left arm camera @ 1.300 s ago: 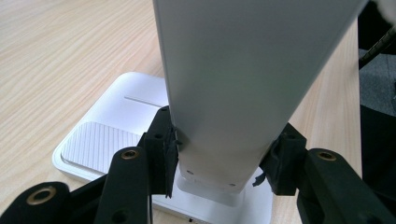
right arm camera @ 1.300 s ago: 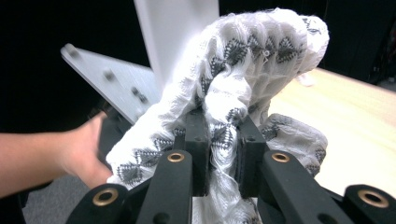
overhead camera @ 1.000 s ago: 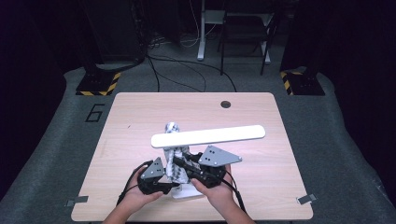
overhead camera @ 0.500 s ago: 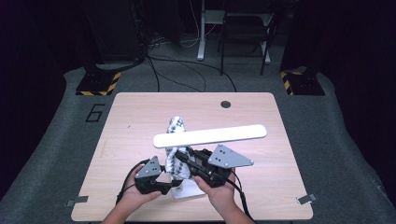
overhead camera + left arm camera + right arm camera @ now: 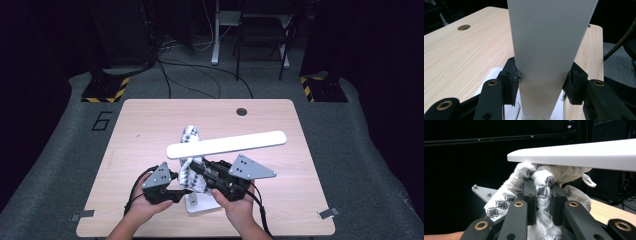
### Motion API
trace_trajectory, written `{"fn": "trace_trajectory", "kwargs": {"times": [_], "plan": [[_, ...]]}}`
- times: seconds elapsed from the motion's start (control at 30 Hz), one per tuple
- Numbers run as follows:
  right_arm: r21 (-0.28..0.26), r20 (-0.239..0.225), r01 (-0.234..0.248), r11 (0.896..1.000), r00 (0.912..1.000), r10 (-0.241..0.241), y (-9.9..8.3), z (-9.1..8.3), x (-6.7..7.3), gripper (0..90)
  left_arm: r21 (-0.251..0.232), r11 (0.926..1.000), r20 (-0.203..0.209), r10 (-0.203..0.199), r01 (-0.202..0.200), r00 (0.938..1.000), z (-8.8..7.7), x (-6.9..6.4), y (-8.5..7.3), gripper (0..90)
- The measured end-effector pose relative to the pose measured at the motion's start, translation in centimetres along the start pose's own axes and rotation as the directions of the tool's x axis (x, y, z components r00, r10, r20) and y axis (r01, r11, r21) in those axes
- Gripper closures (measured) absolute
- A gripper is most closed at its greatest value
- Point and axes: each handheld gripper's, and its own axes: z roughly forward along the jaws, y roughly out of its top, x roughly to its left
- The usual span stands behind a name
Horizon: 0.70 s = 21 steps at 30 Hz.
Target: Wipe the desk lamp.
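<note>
Item: white desk lamp (image 5: 227, 144), at the near middle of the wooden table (image 5: 150, 125). Its flat bar head runs left to right, long axis nearly level across the table, right end slightly farther and pointing right; base (image 5: 200, 204) at the near edge.

Item: patterned white cloth (image 5: 191, 165), bunched under the bar against the lamp's stem.

Left gripper (image 5: 541, 82): jaws at middling width, just been closing, one either side of the white bar, left pad touching it.

Right gripper (image 5: 543, 195): jaws narrow, pinching a fold of the cloth just below the bar.
</note>
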Motion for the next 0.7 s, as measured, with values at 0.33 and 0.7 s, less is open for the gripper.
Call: {"fn": "trace_trajectory", "kwargs": {"times": [0.33,0.7], "plan": [[-0.080,0.116,-0.021,0.997,0.9928,0.030,0.1,-3.1,-2.2,79.7,0.007,0.9998,-0.018,-0.018,0.019,0.9997,0.2,-0.2,0.0,52.8],[-0.119,0.177,-0.048,0.992,0.9819,0.069,0.0,-5.8,-3.5,79.7,0.014,0.9997,-0.027,-0.021,0.022,0.9994,0.2,-0.2,0.0,52.8]]}}
